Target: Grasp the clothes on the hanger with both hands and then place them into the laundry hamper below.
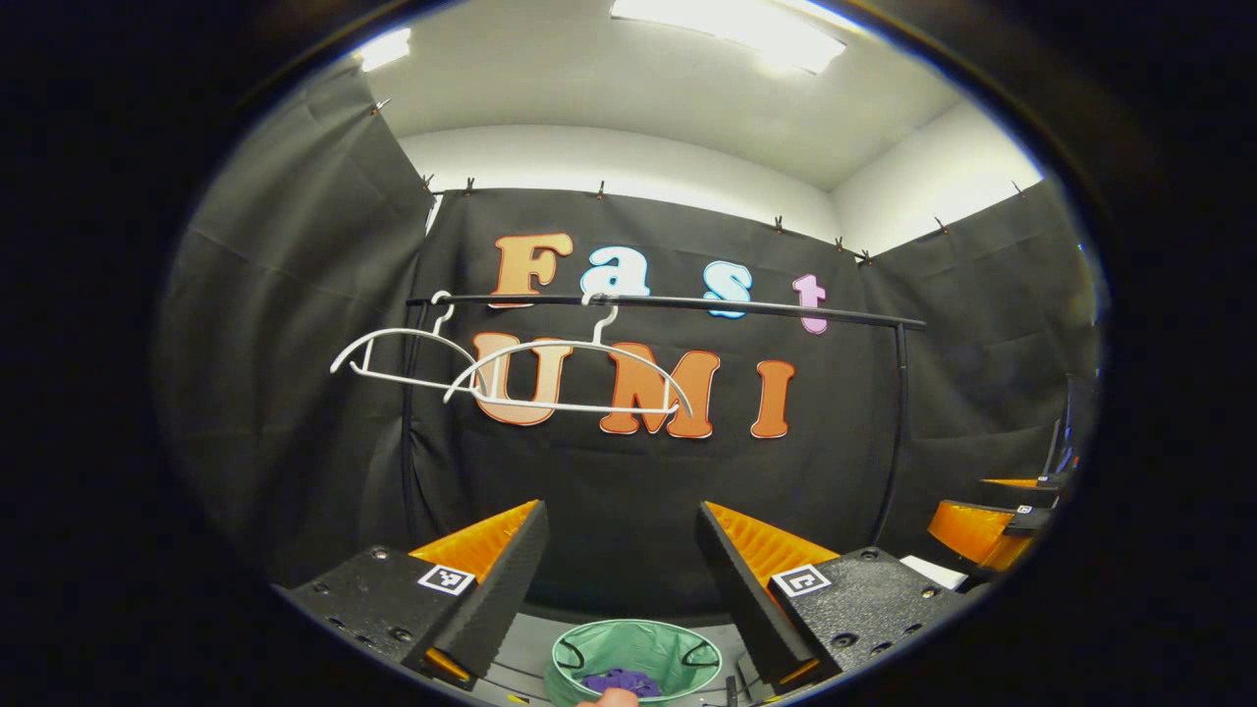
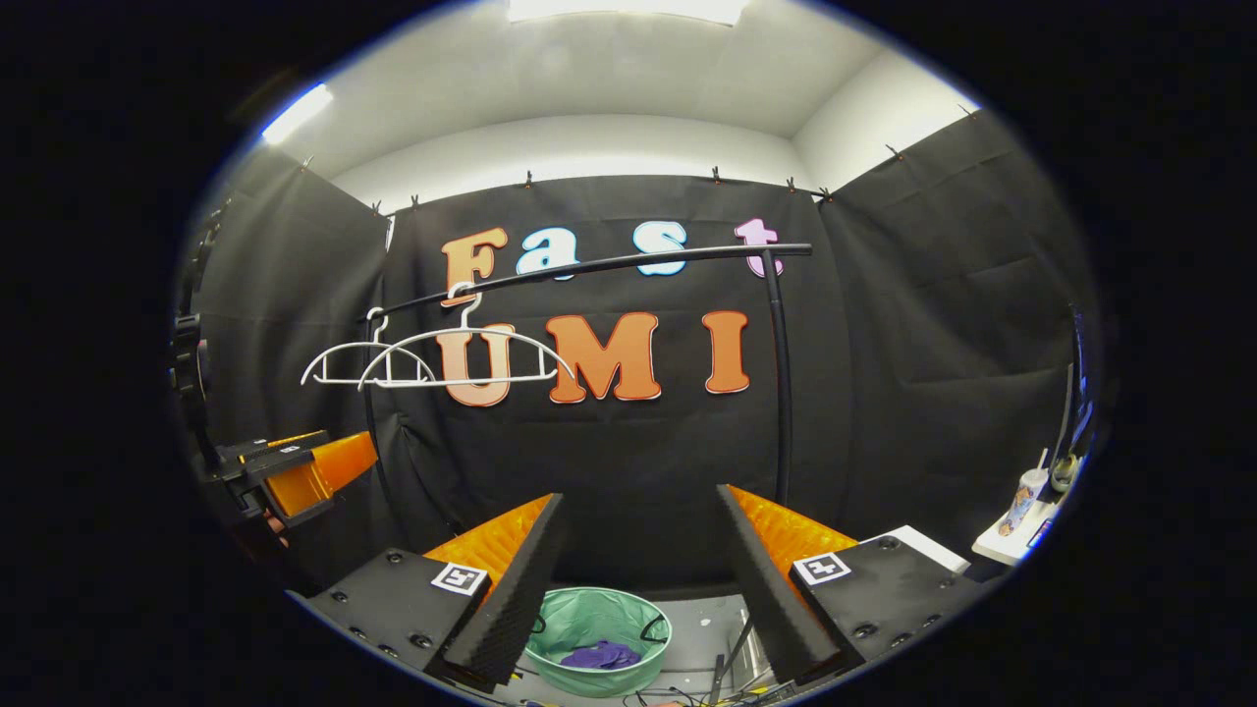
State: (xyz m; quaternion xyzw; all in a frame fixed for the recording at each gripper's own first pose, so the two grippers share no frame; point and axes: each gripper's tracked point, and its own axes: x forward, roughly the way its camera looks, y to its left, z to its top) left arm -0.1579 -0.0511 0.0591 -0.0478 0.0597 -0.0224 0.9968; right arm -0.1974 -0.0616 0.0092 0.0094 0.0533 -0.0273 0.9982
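hangers [image 1: 579, 378]: smooth white plastic | rail [image 1: 687, 304]: matt black metal | hamper [image 2: 597, 638]: green cloth

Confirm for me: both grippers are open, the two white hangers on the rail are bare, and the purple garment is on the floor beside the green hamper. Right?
Not quite. The purple garment lies inside the green hamper, as the right gripper view shows. The rest holds: the left gripper and right gripper are open, and both white hangers hang bare on the rail.

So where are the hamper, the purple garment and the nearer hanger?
Hamper [image 2: 555, 614]: right gripper view, on its green inner wall.
Purple garment [image 2: 599, 656]: right gripper view, middle of the cloth inside the hamper.
Nearer hanger [image 1: 574, 348]: left gripper view, on its curved shoulder.
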